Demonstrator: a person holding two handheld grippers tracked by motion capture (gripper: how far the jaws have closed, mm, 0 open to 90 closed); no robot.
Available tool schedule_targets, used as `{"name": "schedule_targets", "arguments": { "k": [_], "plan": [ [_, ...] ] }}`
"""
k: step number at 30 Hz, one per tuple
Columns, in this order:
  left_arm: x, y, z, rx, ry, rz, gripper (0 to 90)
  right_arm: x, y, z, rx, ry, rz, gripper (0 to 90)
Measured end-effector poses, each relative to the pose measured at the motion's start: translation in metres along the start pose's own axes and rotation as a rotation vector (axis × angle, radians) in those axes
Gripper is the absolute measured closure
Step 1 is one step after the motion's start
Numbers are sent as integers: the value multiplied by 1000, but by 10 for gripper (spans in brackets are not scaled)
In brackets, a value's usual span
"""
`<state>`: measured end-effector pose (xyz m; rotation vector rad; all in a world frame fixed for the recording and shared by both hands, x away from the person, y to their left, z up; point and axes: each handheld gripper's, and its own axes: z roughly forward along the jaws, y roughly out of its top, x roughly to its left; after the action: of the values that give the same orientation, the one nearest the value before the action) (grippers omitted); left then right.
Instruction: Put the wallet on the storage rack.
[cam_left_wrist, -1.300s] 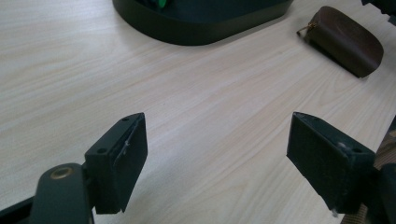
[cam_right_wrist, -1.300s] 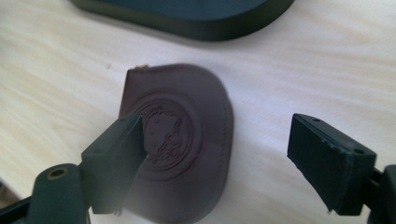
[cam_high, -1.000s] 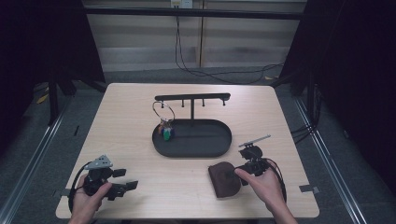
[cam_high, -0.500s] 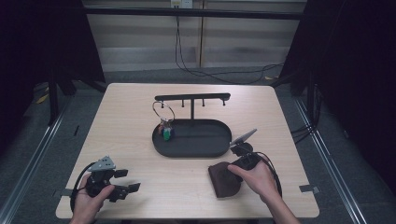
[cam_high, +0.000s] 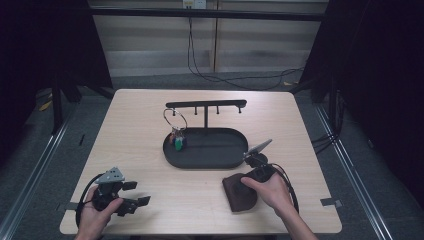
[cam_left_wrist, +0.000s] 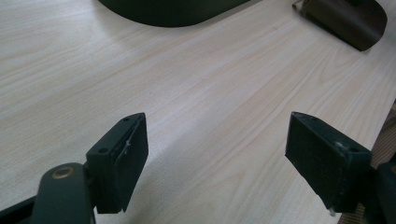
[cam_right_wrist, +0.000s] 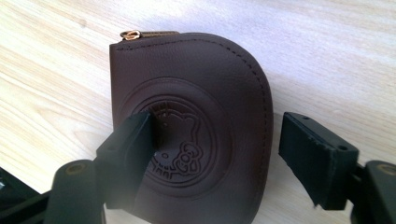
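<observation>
1 desk (cam_high: 140, 125) | 1 black oval tray (cam_high: 210, 161) with T-shaped rack (cam_high: 206, 104), mid-desk | 1 brown leather pouch (cam_right_wrist: 196, 116) flat on desk, near front edge, right of centre | 1 key bunch (cam_high: 176, 139) on tray's left end | right claw (cam_right_wrist: 219, 149) agape, straddling pouch, one jaw over embossed face | left claw (cam_left_wrist: 219, 158) agape over bare desk, pouch well apart

Right tool (cam_high: 248, 176): moved from beside brown leather pouch (cam_high: 239, 192) to over it, jaws apart astride it.
</observation>
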<state>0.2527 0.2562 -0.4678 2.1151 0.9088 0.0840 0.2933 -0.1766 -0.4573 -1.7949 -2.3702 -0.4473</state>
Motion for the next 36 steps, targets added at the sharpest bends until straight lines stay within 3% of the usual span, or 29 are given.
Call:
{"name": "schedule_targets", "arguments": {
  "k": [7,11,22,23,24,26,31,36],
  "plan": [
    [0,0,1,4,-6,-2,213,1,0,1,0,12,-10,339],
    [0,0,2,5,0,-5,214,-2,1,2,4,43,-10,366],
    [4,0,0,0,8,-18,219,-2,3,2,15,46,-11,384],
    [4,0,0,1,8,-18,218,-3,3,2,16,52,-9,396],
    [3,0,0,1,8,-18,219,-4,3,0,4,54,-8,483],
    [3,0,0,2,6,-18,219,-8,2,-5,-24,70,6,555],
    [4,0,0,1,7,-19,219,-13,0,-5,-25,90,17,559],
    [4,-1,0,8,17,-21,219,-14,-1,-10,-38,93,7,645]
  ]
}}
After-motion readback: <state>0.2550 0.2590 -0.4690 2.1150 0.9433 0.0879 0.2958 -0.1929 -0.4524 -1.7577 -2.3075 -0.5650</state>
